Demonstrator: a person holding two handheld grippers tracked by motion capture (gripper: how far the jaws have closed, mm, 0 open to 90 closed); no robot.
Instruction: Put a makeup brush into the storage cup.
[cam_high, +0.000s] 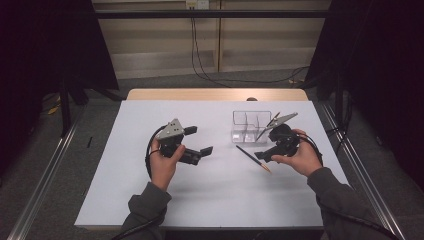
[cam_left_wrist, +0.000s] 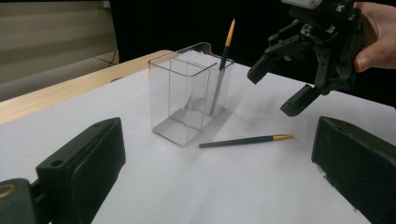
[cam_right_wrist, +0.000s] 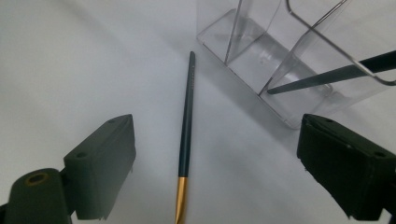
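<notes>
A dark pencil with a gold end (cam_high: 253, 158) lies flat on the white table, just in front of a clear divided container (cam_high: 250, 127). A second pencil (cam_high: 272, 120) stands leaning inside that container. My right gripper (cam_high: 266, 150) hovers open over the lying pencil (cam_right_wrist: 187, 121), which runs between its jaws without touching them. In the left gripper view, the container (cam_left_wrist: 187, 93), the standing pencil (cam_left_wrist: 225, 56), the lying pencil (cam_left_wrist: 243, 141) and the right gripper (cam_left_wrist: 275, 91) are all ahead. My left gripper (cam_high: 200, 141) is open and empty, left of the container.
The white table top (cam_high: 210, 200) ends at a wooden strip (cam_high: 215, 94) along the far edge. Metal rails (cam_high: 45, 175) run on the floor on both sides. The person's sleeves come in from the bottom edge.
</notes>
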